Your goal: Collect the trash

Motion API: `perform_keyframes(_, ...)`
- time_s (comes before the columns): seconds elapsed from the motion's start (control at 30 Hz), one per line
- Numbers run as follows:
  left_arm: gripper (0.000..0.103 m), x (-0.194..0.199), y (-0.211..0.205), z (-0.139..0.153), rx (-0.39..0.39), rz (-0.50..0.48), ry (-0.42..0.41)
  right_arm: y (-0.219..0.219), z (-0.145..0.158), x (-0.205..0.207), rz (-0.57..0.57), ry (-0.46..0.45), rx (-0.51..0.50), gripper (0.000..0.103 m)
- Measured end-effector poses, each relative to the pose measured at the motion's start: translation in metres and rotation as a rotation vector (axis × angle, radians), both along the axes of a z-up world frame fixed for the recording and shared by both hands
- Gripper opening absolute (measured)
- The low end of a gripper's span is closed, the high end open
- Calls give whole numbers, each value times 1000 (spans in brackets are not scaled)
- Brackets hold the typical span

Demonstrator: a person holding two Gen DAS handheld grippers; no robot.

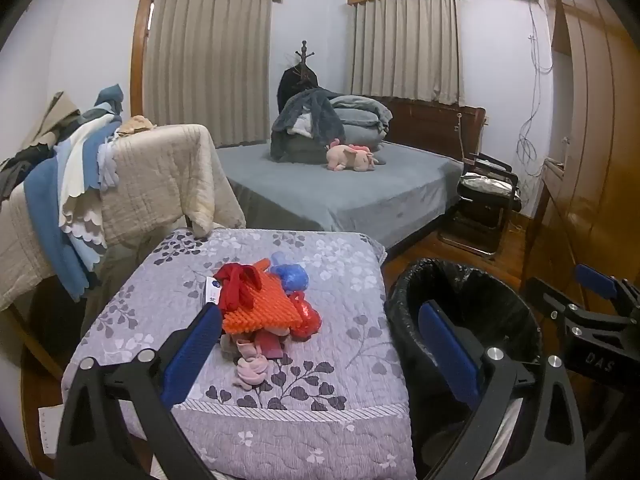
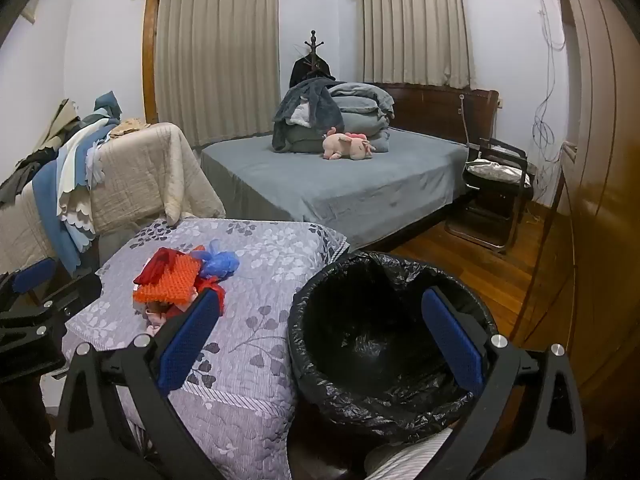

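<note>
With both the left gripper (image 1: 320, 344) and right gripper (image 2: 320, 340) spread wide and empty, take 1 piece from the trash pile (image 1: 266, 306), then drop it in the bin (image 2: 384, 344).

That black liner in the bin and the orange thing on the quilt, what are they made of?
Bin liner: thin plastic film by the look, glossy and crinkled, folded over the rim.
Orange thing: probably knitted or crocheted yarn, matte with a bumpy woven texture; possibly moulded rubber.

Quilt (image 1: 328, 364): you see matt stitched cloth.
Bin liner (image 2: 384, 408): crinkled glossy black plastic.
Floor (image 2: 516, 264): polished wood.
Orange mesh (image 1: 260, 300): knobbly.
</note>
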State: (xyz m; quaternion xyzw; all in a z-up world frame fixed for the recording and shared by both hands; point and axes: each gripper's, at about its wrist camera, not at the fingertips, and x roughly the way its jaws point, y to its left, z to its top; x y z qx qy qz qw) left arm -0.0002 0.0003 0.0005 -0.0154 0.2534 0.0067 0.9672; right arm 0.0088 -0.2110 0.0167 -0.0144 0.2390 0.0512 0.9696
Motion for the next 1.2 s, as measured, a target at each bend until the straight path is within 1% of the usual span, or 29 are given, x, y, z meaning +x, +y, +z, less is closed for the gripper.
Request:
perform_keyframes(0.5,97,2,0,1,0,-5,3,0,0,1,1,1,2,98)
perform_keyframes(0.97,97,0,4,10,-2,1,-2,1,-1,2,2,2,3,98)
perform_keyframes(1.0,97,0,3,3,-2,0,-4,1,-1,3,3,2,2,98)
perform_keyframes(1.2,97,1,4,7,-1,-2,-2,2,-1,3,2,2,3,98)
